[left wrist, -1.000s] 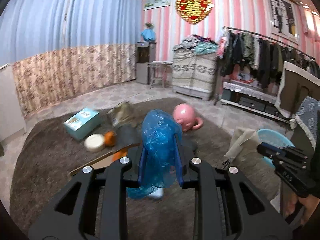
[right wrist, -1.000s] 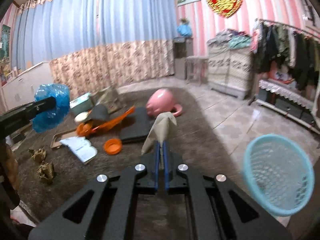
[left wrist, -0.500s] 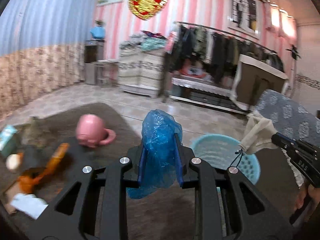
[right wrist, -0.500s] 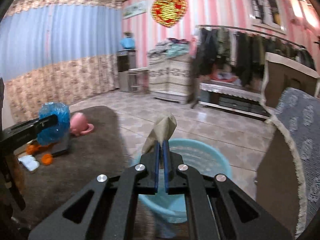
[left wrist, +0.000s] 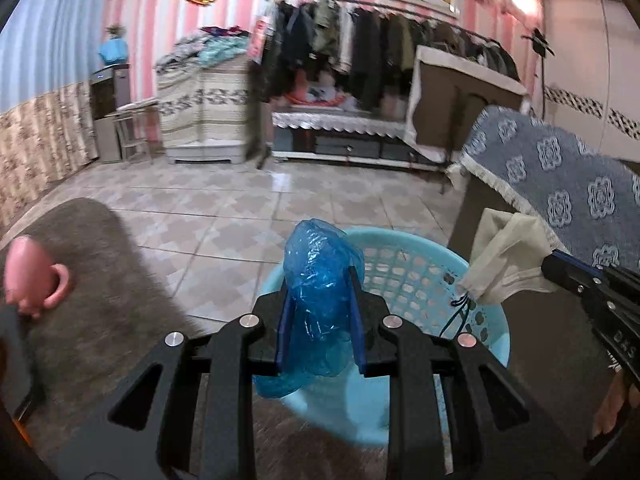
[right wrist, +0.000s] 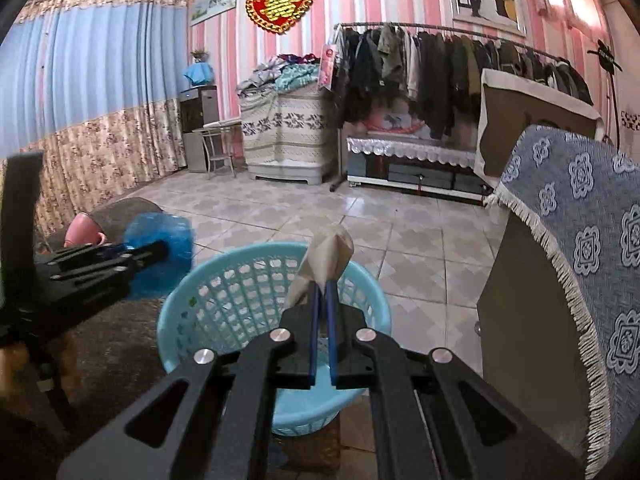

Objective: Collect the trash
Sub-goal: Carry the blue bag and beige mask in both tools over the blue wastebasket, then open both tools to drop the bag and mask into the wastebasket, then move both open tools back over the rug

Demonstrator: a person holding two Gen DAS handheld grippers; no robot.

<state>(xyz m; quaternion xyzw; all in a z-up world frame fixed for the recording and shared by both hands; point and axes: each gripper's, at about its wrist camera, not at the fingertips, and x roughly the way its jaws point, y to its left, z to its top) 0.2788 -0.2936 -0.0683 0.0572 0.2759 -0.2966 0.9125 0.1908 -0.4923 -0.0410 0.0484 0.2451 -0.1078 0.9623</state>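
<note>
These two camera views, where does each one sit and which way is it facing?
Left wrist view: sits on the left claw, looking forward and down along its fingers at the light blue basket; its own claw grips a blue plastic bag, and the right claw enters from the right.
Right wrist view: sits on the right claw, facing the same basket; its claw pinches a beige cloth pouch, and the left claw shows at the left.
Shared: basket, both claws, bag, pouch, clothes rack.

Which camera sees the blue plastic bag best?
The left wrist view: the blue plastic bag sits big and sharp in the left claw. The right wrist view shows it small and blurred, beside the basket.
</note>
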